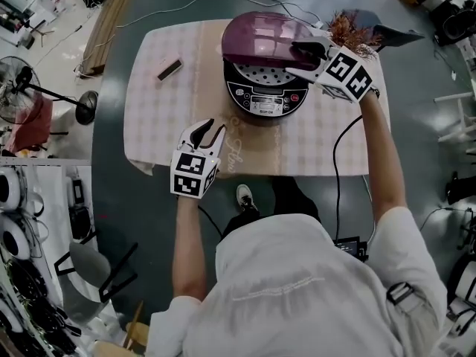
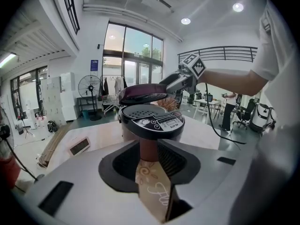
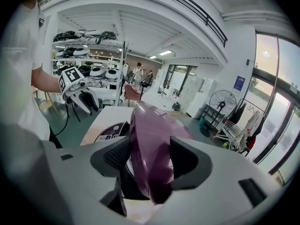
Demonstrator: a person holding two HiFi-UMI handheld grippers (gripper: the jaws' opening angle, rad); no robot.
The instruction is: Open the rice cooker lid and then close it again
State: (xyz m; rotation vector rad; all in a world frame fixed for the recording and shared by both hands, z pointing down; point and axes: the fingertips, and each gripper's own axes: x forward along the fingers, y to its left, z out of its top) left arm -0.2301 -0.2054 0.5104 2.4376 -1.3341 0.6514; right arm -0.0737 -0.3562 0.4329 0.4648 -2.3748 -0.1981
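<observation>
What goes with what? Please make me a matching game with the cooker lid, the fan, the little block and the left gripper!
Things:
1. lid
2. fan
3. little block
4. left gripper

Places or colours:
A. standing on the floor
B. above the near part of the tablecloth, jaws apart, nothing in them
C. purple, tilted up over the cooker
D. lying flat on the tablecloth, left of the cooker

Right pairs: 1-C, 2-A, 3-D, 4-B
</observation>
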